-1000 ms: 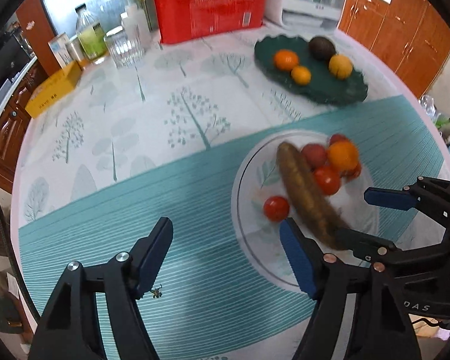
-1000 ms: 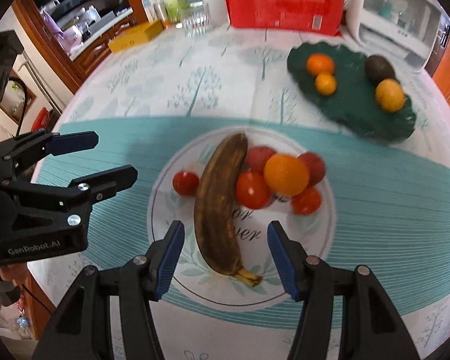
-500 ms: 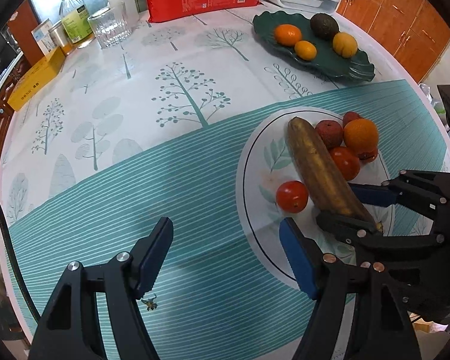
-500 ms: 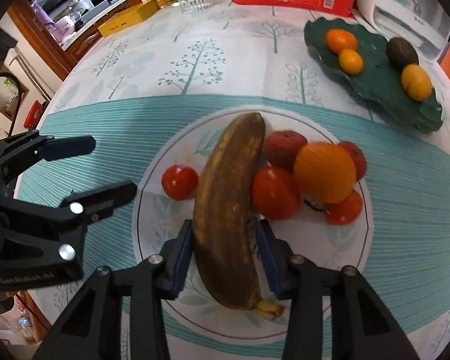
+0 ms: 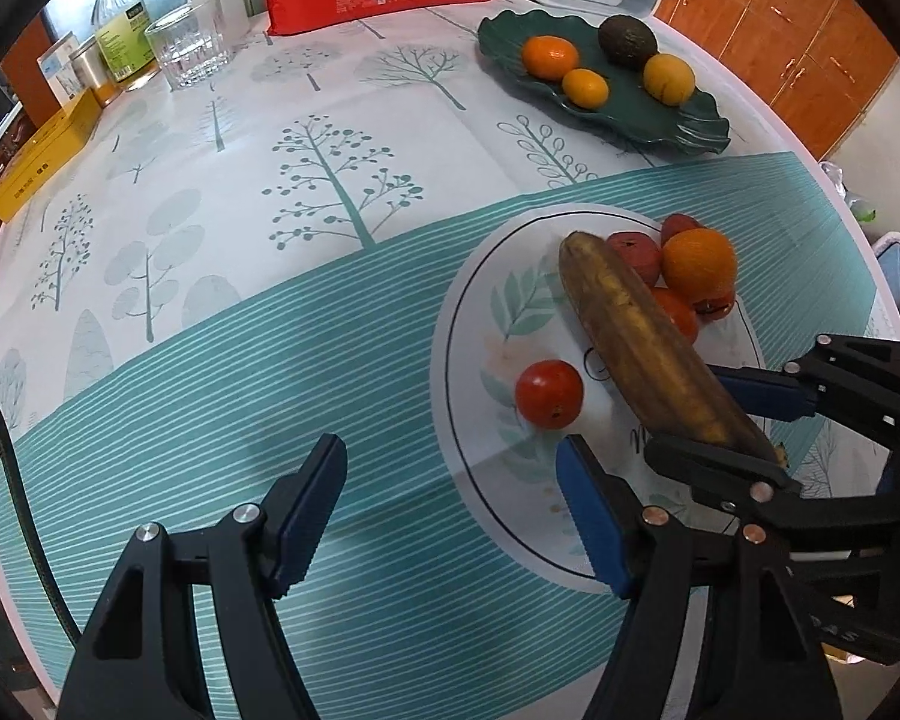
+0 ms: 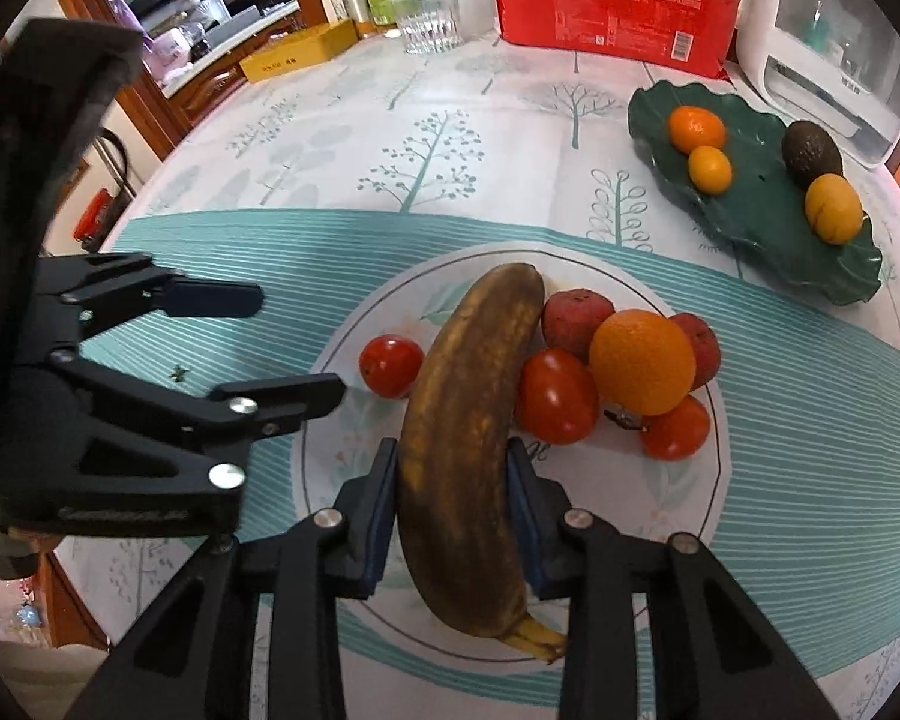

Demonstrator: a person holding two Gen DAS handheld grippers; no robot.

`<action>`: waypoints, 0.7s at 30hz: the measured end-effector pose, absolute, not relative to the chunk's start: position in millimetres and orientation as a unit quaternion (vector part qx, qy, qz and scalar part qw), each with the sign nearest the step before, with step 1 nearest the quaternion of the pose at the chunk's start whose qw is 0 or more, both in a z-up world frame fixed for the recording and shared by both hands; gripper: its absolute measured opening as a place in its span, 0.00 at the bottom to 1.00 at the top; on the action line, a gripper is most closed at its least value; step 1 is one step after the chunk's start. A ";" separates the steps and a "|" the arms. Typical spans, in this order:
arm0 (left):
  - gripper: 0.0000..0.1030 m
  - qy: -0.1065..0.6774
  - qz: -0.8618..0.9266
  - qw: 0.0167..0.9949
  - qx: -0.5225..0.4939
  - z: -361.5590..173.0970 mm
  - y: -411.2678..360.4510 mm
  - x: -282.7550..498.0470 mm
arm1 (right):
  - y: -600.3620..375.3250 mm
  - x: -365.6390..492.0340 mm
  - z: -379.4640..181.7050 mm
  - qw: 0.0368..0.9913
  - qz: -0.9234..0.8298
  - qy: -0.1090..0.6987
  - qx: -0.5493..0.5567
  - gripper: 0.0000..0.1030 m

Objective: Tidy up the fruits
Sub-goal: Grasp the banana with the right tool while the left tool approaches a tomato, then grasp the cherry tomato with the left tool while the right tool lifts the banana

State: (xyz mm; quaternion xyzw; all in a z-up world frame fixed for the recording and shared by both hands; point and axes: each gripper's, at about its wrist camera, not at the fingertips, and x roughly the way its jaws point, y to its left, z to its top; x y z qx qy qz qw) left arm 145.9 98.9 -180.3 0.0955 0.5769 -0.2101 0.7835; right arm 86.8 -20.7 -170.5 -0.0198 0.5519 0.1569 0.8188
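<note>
Two plates sit on the surface: a white plate (image 6: 678,516) at lower centre and a green leaf-shaped plate (image 6: 768,222) at upper right. The white one carries one banana (image 6: 468,450), one orange (image 6: 642,360), three tomatoes (image 6: 390,365) and two dull red fruits (image 6: 576,321). The green one carries two small oranges (image 6: 696,129), one avocado (image 6: 810,153) and one yellow fruit (image 6: 833,208). Two grippers (image 6: 450,516) show.

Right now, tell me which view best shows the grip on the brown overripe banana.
Right wrist view: the brown overripe banana fills the centre, both jaws pressed on its sides. The left wrist view shows the banana sideways, its stem end partly hidden behind one jaw.
</note>
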 end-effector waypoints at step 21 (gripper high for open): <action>0.29 0.577 -0.211 0.785 0.075 -196.2 61.8 151.5 | -66.6 61.3 -132.8 0.847 0.130 0.514 0.030 0.33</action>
